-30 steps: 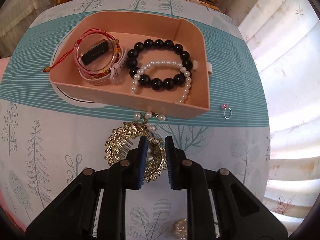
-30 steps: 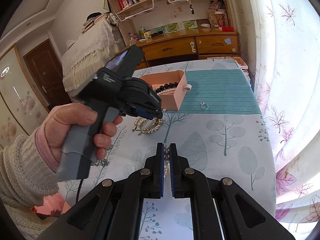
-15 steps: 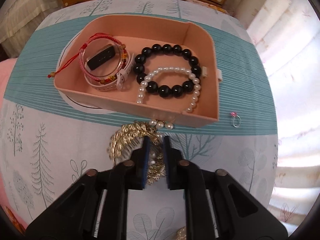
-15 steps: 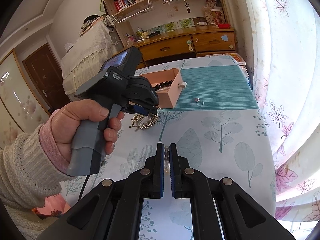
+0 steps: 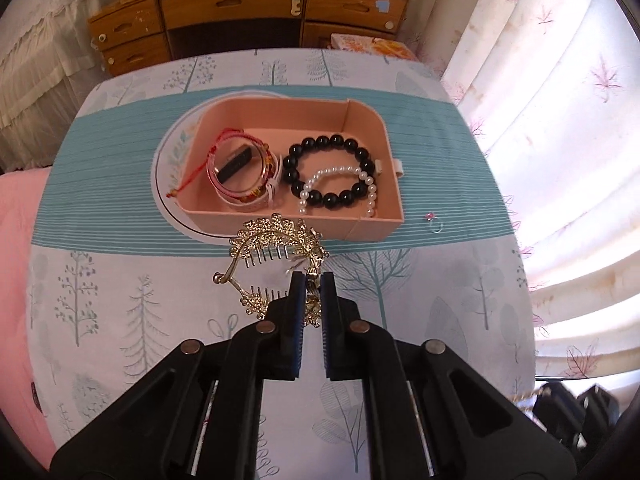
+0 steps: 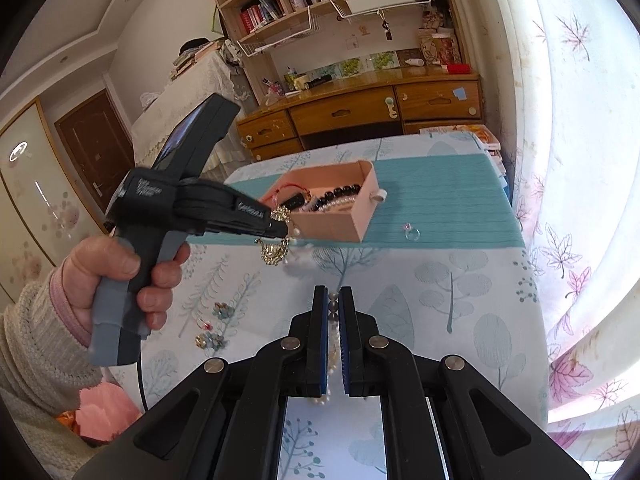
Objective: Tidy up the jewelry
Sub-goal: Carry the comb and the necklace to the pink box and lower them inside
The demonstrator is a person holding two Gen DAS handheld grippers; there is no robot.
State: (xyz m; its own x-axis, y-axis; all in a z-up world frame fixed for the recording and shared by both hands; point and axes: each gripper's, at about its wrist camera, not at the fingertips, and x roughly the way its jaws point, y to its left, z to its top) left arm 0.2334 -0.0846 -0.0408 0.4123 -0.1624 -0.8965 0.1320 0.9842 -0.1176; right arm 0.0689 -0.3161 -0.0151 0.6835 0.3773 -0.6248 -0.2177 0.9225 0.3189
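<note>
My left gripper (image 5: 311,280) is closing its jaws on a gold filigree hair comb (image 5: 276,240) and holds it clear of the tablecloth, just in front of the pink box (image 5: 372,228). The right wrist view shows the comb (image 6: 274,254) dangling from the left gripper (image 6: 282,232) in a person's hand. The box holds a black bead bracelet (image 5: 326,142), a pearl bracelet (image 5: 336,171) and a watch with red cord bracelets (image 5: 240,168). My right gripper (image 6: 333,296) is shut on a pearl strand (image 6: 329,360) that hangs under its fingers.
A small ring with a pink stone (image 5: 434,222) lies on the teal stripe right of the box. Small loose pieces (image 6: 212,340) lie on the cloth at the left. A wooden dresser (image 5: 240,4) stands beyond the table, a curtain (image 5: 560,160) hangs at the right.
The left jaws closed on the gold comb, then rose and drew back with it off the cloth. The right gripper stayed almost where it was, shut on the pearls.
</note>
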